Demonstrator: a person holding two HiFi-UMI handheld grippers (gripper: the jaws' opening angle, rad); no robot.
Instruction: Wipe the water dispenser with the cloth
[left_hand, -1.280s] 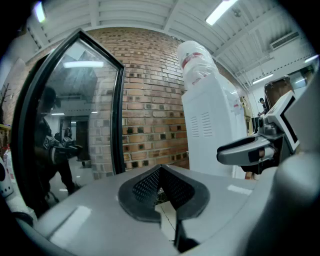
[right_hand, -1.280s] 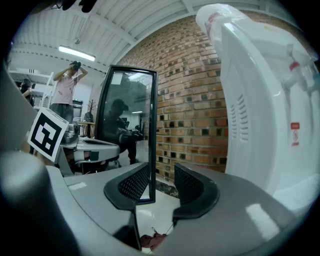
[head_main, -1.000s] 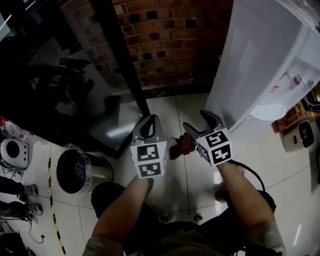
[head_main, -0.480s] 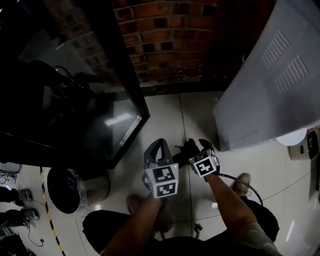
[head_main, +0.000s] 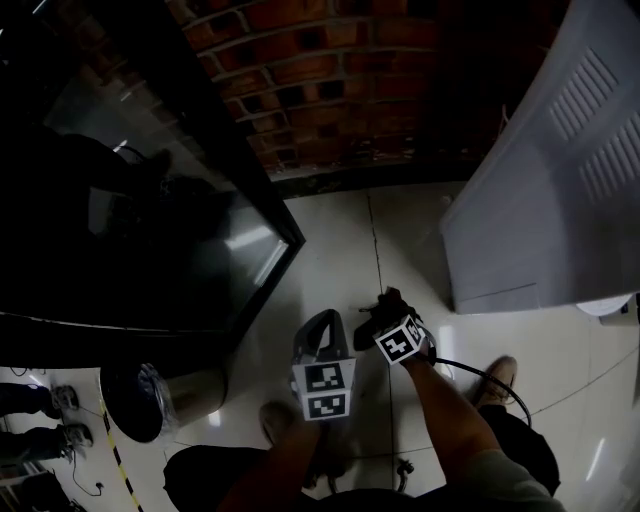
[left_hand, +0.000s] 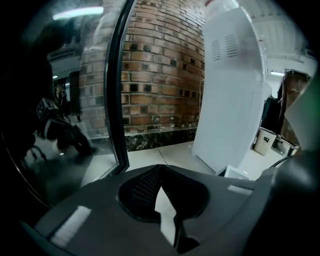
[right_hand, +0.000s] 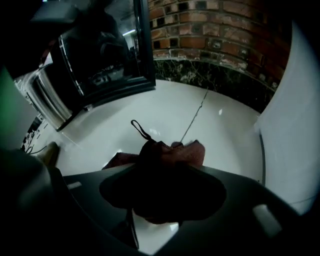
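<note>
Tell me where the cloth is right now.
The cloth sits clamped in the right tongs, low centre in head view, over the floor, left of the water dispenser.

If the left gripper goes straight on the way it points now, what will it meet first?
Probably the brick wall, near its dark base strip, in the gap between the black door frame and the water dispenser. Nothing nearer shows in that line, though depth is hard to judge.

- Setting: indoor commercial lobby or corridor.
- Glossy white tiled floor (head_main: 335, 250) under the left gripper (head_main: 324, 322); red brick wall (head_main: 330, 90) ahead of it.
- Black-framed glass panel (head_main: 150, 230) to its left; steel bin (head_main: 190, 388) and striped floor tape (head_main: 108, 440) behind-left.
- White water dispenser (head_main: 560, 200) right of the right gripper (head_main: 386, 304).
</note>
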